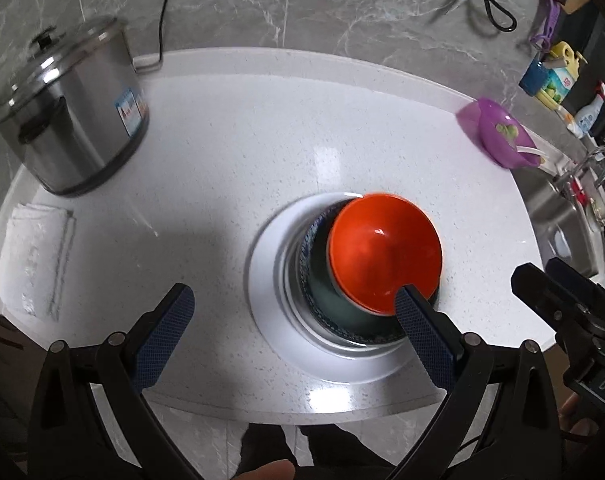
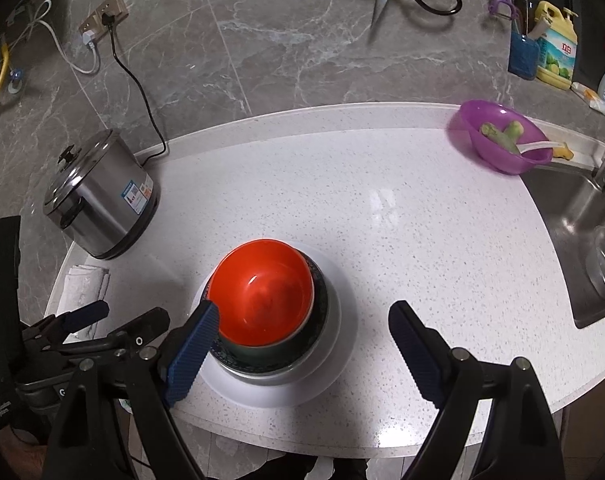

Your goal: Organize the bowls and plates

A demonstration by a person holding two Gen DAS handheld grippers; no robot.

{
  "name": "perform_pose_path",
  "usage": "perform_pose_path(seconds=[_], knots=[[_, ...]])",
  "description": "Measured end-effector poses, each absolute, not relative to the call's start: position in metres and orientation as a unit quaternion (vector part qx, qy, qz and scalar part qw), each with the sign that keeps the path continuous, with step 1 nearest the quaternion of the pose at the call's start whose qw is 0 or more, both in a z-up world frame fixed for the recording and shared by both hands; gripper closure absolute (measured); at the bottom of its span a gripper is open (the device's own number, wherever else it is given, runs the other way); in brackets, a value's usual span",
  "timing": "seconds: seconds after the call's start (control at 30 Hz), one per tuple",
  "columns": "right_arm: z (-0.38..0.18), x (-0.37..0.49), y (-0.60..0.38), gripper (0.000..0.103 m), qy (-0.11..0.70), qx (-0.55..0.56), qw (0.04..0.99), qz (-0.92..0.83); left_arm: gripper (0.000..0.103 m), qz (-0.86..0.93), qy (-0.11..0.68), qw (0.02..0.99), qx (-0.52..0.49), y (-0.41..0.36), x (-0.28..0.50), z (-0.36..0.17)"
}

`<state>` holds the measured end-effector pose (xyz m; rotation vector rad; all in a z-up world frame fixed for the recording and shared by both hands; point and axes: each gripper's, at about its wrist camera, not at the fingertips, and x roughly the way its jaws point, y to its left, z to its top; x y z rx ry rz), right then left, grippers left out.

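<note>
Between both pairs of tongs, left tongs (image 1: 298, 302) and right tongs (image 2: 302, 322), spread wide and gripping nothing: orange bowl (image 2: 262, 286), nested in a dark patterned bowl (image 2: 320, 292) on a white plate (image 2: 342, 344), near the tabletop (image 2: 382, 208) front edge. Likely risk: stack nudged crooked by a blue pad close against the rim. Farther off, purple bowl (image 2: 498, 136) holding green pieces and a spoon.

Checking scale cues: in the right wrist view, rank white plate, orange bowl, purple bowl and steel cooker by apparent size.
1. white plate
2. steel cooker and orange bowl: look alike, unranked
3. purple bowl, though it sits farther from the camera, so true size is unsure.
</note>
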<state>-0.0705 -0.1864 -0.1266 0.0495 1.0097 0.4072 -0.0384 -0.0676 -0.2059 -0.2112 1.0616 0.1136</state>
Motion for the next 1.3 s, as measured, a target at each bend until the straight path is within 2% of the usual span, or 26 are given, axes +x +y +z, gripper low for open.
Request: perform_pose_path(seconds=[1.3], knots=[[-0.131,-0.071,-0.189,0.015,0.49,0.018,0.855,0.169,0.002,0.063,0.513,0.853,-0.074,-0.078,-0.027,-0.208]])
